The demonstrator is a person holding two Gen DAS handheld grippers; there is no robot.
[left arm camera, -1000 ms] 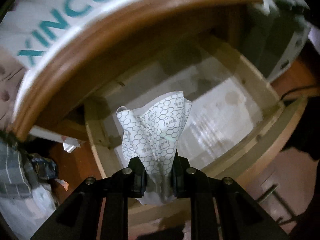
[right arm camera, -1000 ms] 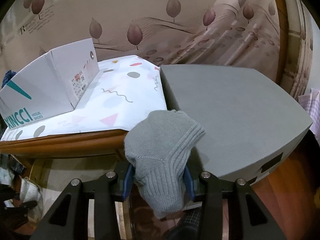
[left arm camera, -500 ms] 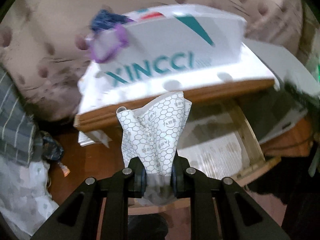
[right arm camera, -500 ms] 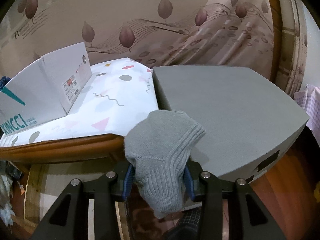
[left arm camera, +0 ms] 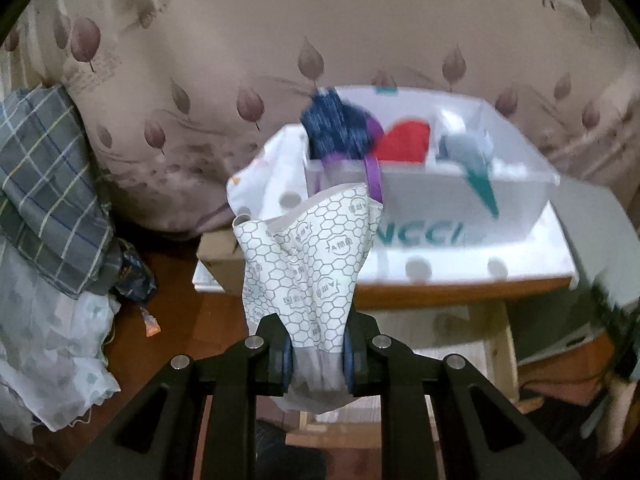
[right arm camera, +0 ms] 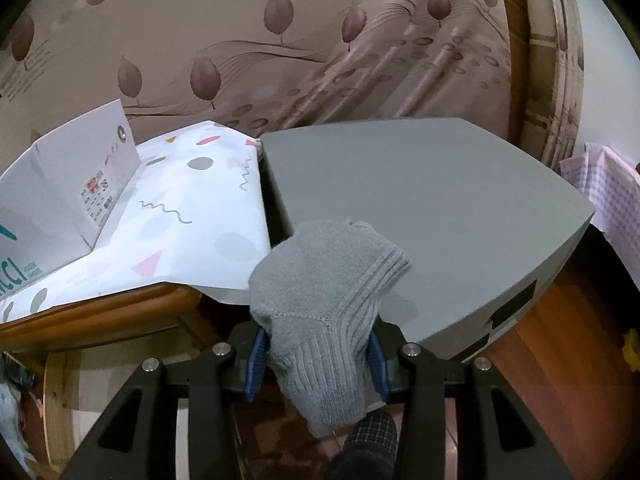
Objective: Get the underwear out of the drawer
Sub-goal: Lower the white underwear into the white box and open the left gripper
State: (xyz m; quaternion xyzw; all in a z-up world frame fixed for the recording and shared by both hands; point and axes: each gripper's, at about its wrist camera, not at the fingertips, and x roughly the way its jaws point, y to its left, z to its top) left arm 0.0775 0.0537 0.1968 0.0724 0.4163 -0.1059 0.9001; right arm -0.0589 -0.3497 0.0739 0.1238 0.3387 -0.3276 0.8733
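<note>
My left gripper [left arm camera: 316, 350] is shut on white underwear with a grey hexagon print [left arm camera: 308, 264] and holds it up in front of the white shoe box [left arm camera: 432, 216] on the cabinet top. The open wooden drawer [left arm camera: 496, 344] shows below it. My right gripper [right arm camera: 316, 354] is shut on a grey knitted sock [right arm camera: 324, 296], held over the near edge of a grey box [right arm camera: 420, 208]. A corner of the drawer [right arm camera: 56, 392] shows at the lower left of the right wrist view.
The shoe box holds blue [left arm camera: 336, 124], red [left arm camera: 404, 142] and grey-blue [left arm camera: 464, 148] garments. It also shows in the right wrist view [right arm camera: 60, 200], on a patterned white cloth [right arm camera: 192, 216]. Plaid fabric [left arm camera: 44, 184] and pale cloth [left arm camera: 48, 352] lie at the left. A leaf-print curtain [right arm camera: 304, 48] hangs behind.
My left gripper has lifted the hexagon-print underwear out of the drawer to above the level of the cabinet top. My right gripper has shifted slightly, still holding the sock.
</note>
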